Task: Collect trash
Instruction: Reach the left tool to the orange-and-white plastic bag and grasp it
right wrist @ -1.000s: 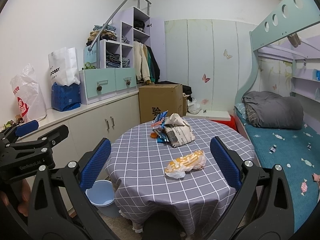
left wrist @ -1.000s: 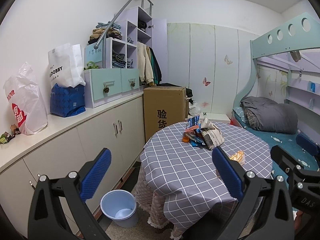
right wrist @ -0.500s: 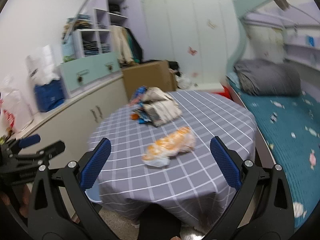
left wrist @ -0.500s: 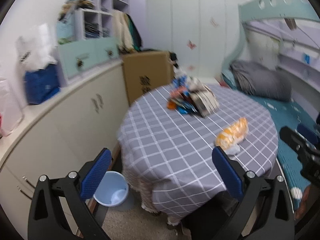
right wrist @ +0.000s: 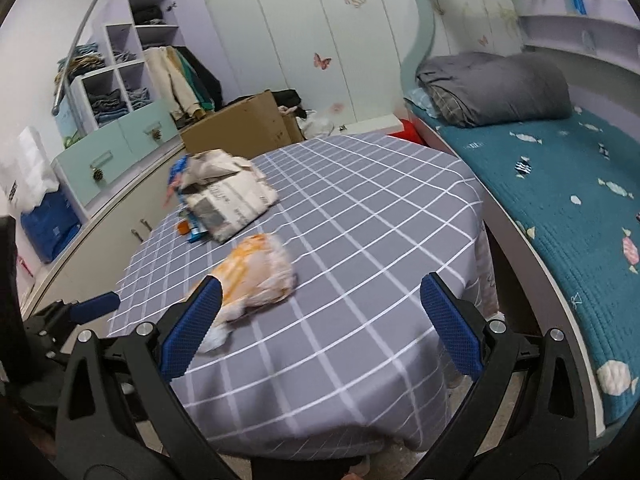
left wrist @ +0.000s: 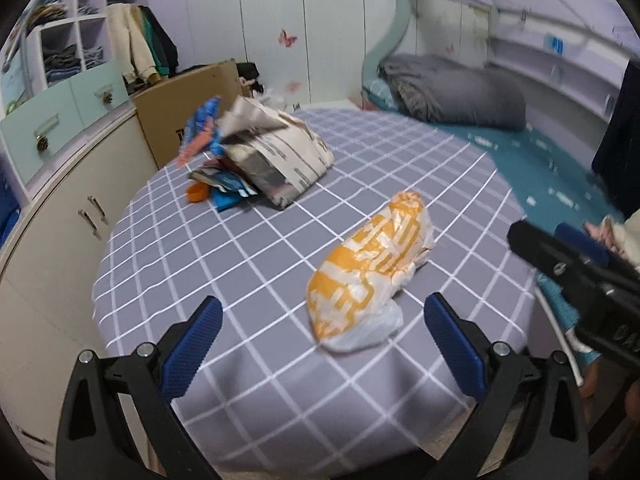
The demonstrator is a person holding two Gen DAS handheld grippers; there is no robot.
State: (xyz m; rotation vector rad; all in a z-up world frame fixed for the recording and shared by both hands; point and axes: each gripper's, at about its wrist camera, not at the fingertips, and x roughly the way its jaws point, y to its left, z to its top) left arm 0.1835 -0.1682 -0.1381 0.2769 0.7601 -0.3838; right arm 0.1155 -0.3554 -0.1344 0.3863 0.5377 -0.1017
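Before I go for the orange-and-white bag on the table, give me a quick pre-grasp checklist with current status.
1. Left gripper open and empty: ok.
2. Right gripper open and empty: ok.
3. Orange-and-white bag lying free on the checked tablecloth, apart from the newspaper pile: ok.
4. Bag centred between the left gripper's fingers: not ok, it sits right of centre.
5. Right gripper clear of the bag: ok, off to the side.
6. Bin position for drop-off: cannot tell, not in view.
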